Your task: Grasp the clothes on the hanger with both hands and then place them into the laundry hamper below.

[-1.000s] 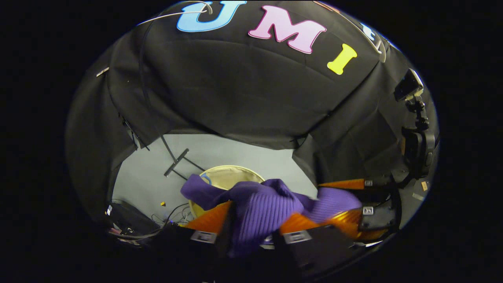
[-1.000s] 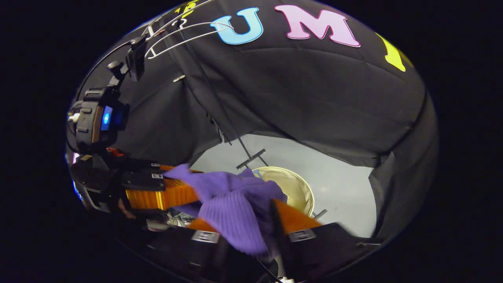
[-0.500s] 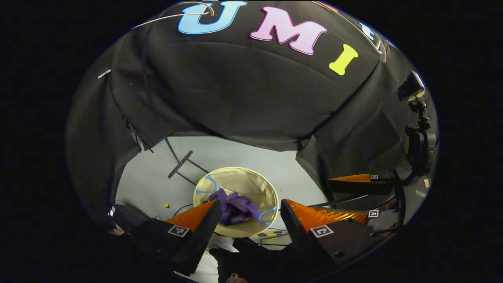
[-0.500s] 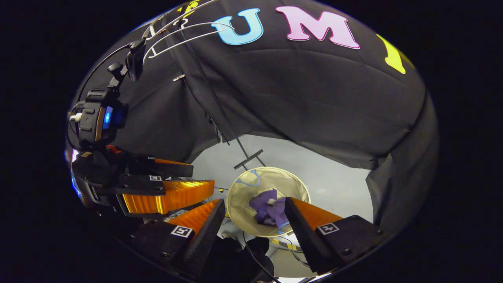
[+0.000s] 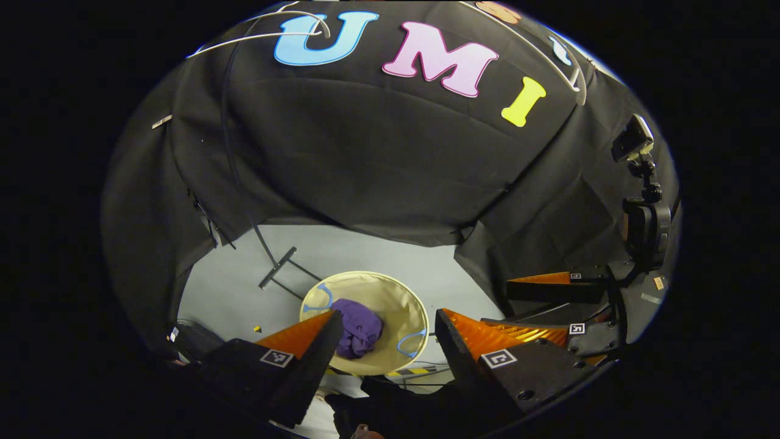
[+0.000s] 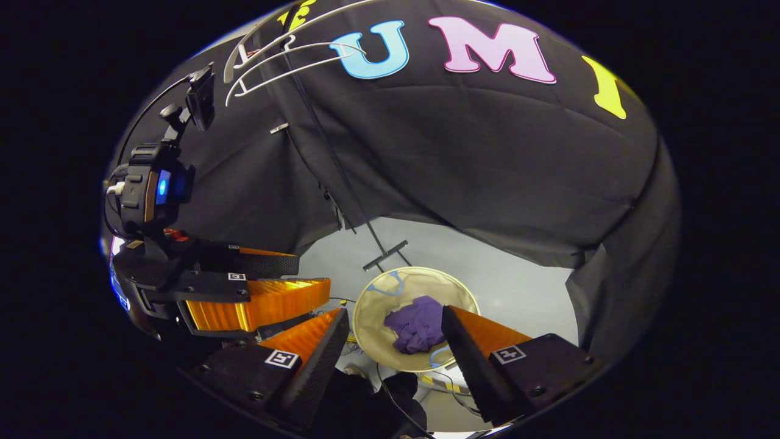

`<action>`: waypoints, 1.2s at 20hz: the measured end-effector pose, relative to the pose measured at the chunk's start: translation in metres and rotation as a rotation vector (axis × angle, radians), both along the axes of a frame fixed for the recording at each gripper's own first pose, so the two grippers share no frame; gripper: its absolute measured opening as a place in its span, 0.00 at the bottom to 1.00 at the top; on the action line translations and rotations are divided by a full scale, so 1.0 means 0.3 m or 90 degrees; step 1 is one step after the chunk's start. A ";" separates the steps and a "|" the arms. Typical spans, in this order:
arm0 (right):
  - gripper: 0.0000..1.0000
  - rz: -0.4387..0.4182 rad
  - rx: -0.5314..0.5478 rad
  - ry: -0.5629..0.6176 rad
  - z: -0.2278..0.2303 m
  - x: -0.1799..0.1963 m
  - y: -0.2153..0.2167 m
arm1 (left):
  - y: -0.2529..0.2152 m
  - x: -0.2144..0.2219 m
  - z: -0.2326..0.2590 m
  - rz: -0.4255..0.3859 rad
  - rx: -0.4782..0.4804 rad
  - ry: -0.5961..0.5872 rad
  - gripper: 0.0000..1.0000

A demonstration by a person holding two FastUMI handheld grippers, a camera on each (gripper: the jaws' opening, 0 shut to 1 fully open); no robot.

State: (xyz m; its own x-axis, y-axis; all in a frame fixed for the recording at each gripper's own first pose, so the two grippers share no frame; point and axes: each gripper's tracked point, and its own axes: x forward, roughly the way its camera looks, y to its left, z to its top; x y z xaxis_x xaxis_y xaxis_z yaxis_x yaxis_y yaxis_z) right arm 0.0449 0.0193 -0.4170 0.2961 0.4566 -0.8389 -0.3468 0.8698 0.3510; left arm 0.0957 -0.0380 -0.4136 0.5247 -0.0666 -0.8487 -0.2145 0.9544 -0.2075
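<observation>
A crumpled purple knit garment (image 5: 358,329) (image 6: 417,326) lies inside the round beige laundry hamper (image 5: 402,294) (image 6: 378,323) on the floor below. My left gripper (image 5: 386,335) hovers high above the hamper, open, with nothing between its fingers. My right gripper (image 6: 396,332) is likewise open and empty above the hamper. In the left gripper view the right gripper (image 5: 551,311) shows at the right; in the right gripper view the left gripper (image 6: 256,286) shows at the left. A bare white hanger (image 6: 286,55) (image 5: 262,27) hangs at the top.
A thin black stand pole (image 6: 341,177) with a crossbar foot (image 5: 277,267) rises beside the hamper on the grey floor (image 5: 244,286). Cables and small gear (image 5: 183,341) lie at the floor's left edge. Black cloth walls close in the booth.
Both grippers opened and let go of the purple garment, which fell into the hamper and settled there. The grippers stay above, nearly still over the last half second.
</observation>
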 end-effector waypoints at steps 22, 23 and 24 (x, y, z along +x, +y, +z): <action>0.98 -0.288 0.062 -0.546 1.095 -0.209 0.180 | 0.109 -0.378 1.129 -0.122 0.104 -0.551 0.95; 0.98 -0.312 0.063 -0.573 1.149 -0.228 0.163 | 0.100 -0.402 1.171 -0.128 0.106 -0.571 0.92; 0.98 -0.333 0.065 -0.601 1.201 -0.253 0.149 | 0.101 -0.422 1.211 -0.129 0.109 -0.592 0.92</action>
